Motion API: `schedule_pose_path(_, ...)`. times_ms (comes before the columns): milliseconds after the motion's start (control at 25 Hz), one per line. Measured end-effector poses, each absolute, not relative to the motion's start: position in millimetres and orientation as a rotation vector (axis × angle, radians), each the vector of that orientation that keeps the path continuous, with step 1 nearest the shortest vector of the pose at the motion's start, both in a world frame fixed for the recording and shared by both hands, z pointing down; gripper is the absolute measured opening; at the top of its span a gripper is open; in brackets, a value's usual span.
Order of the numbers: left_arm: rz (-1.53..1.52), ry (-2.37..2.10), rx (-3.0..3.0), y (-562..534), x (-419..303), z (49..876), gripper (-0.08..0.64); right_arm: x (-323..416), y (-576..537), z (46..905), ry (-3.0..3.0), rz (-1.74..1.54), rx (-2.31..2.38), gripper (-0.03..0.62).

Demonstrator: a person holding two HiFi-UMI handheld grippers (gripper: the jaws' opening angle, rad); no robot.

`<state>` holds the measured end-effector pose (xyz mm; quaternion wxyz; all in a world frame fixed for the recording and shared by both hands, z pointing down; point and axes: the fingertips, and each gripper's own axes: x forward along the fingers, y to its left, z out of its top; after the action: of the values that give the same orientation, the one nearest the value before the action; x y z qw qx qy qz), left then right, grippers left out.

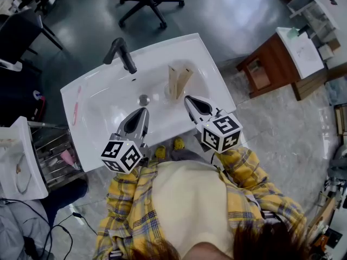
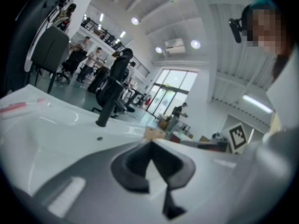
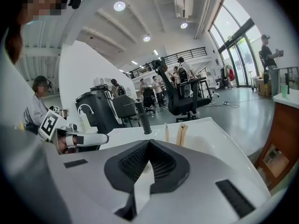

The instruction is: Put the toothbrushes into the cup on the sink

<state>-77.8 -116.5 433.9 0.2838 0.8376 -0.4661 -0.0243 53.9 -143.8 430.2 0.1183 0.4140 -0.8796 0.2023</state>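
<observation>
Holding both grippers low over the near edge of the sink (image 1: 179, 43), I point them slightly down toward the faucet (image 1: 122, 53). The left gripper (image 1: 143, 110) has its jaws closed, with nothing between them. The right gripper (image 1: 187, 97) is the same, pads meeting, empty. Two wooden brushes (image 1: 179, 81) stand upright right of the faucet, just before the right gripper. A pink brush (image 1: 76, 104) lies flat, well left of the faucet.
</observation>
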Motion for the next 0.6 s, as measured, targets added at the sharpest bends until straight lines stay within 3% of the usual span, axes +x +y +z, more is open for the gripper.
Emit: schedule_pose_path(600, -0.032, -1.29, 2.225, -117.3, -83.0, 438.2, 0.005, 50.1, -141.9, 434.4, -2.567, 0.599, 1.194, 0.012)
